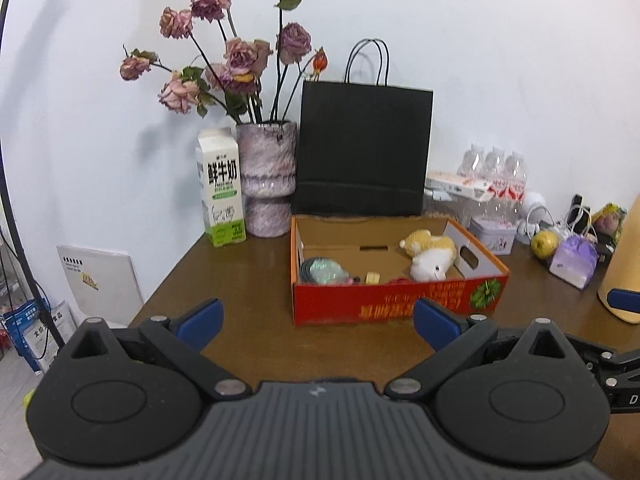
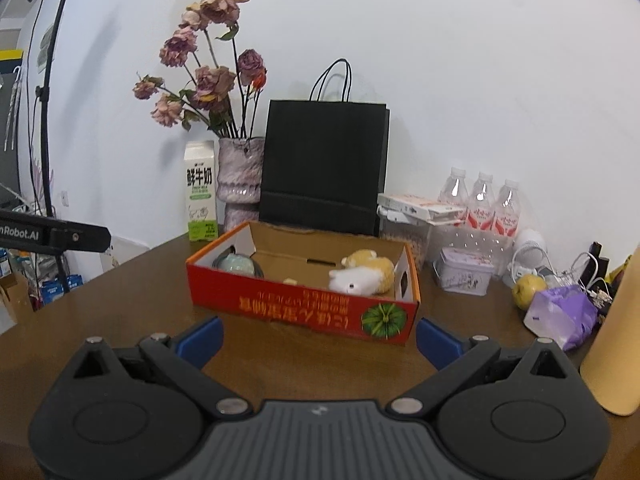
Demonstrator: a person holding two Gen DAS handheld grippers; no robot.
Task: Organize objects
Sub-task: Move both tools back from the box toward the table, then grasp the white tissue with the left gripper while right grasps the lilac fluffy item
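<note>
just ahead of both wide-open, empty tongs, the left gripper (image 1: 318, 322) and right gripper (image 2: 319, 338), one red box (image 2: 304, 308) holds one plush toy (image 2: 366, 274), with three bottles (image 2: 482, 204) beyond to the right.

Even, bright indoor light is falling on the white wall (image 1: 500, 60), flowers (image 1: 224, 52) are casting soft shadows leftward, and fisheye curvature is darkening slightly blurred corners.
</note>
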